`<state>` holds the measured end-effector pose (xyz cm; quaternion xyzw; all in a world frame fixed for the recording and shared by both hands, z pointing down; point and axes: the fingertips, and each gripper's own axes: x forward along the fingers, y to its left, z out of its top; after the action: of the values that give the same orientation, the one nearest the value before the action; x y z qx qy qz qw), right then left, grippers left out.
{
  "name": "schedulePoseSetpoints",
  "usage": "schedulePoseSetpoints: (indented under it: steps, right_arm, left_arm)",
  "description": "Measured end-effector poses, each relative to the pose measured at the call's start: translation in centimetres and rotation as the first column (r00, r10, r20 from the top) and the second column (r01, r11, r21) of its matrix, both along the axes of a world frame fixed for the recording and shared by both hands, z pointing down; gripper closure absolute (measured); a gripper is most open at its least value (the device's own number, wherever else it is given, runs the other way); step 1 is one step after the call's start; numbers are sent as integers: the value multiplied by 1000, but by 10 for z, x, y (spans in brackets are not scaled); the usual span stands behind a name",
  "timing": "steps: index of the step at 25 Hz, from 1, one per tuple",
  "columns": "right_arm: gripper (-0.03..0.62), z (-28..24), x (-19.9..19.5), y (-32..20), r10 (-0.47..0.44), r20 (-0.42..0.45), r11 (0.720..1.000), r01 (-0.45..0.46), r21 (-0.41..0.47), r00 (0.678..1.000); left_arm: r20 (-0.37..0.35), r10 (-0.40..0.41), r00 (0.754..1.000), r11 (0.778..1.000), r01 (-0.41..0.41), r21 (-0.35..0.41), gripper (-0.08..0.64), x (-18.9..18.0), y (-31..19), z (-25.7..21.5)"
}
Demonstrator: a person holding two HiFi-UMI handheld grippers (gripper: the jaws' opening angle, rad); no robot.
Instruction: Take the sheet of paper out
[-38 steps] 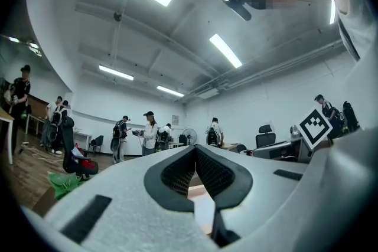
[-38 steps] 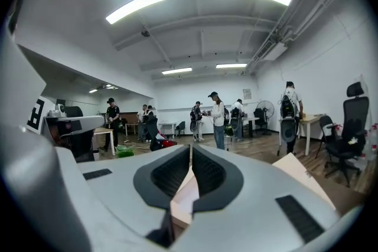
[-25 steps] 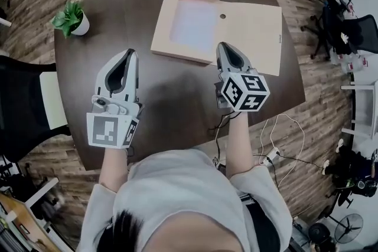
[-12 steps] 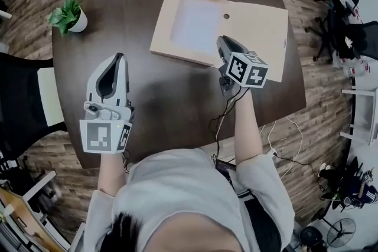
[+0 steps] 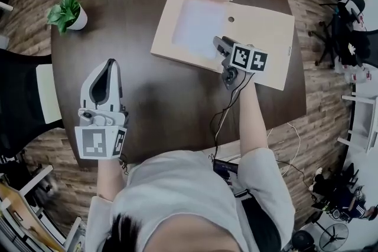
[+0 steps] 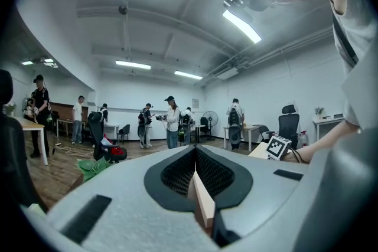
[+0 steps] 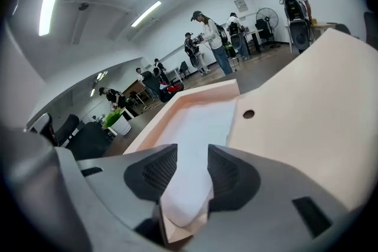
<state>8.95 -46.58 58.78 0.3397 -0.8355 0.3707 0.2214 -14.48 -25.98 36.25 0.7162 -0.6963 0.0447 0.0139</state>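
Sheet of paper (image 5: 198,25) not yet taken out, lying in open folder (image 5: 266,38) on desk (image 5: 165,97) | right gripper (image 5: 218,44) at its near edge, jaws just opened, sheet between them, ungripped | left gripper (image 5: 108,63) jaws closed together, empty

peach folder (image 5: 266,32), white paper (image 5: 198,23), dark brown table (image 5: 165,97)

One bench (image 5: 171,97) carries one flat tan box (image 5: 266,38), one sheet of paper (image 5: 198,20) inside it, and one potted plant (image 5: 68,13) at the far left. There are two grippers: the left gripper (image 5: 109,63) and the right gripper (image 5: 220,42). One black cable (image 5: 223,118) trails to the near edge.
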Motion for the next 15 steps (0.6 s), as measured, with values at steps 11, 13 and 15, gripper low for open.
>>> schedulePoseSetpoints:
  steps: [11, 13, 15]
  right_arm:
    - [426, 45, -1, -20, 28, 1, 985, -27, -171, 1000]
    - [422, 49, -3, -24, 35, 15, 981, -32, -191, 999]
    - [417, 53, -6, -27, 44, 27, 977, -38, -208, 999]
  left_arm:
    - [9, -28, 1000, 999, 28, -36, 551, -10, -8, 13]
    - [7, -33, 999, 999, 33, -43, 551, -12, -10, 16]
    - [7, -37, 999, 998, 37, -50, 551, -13, -12, 19]
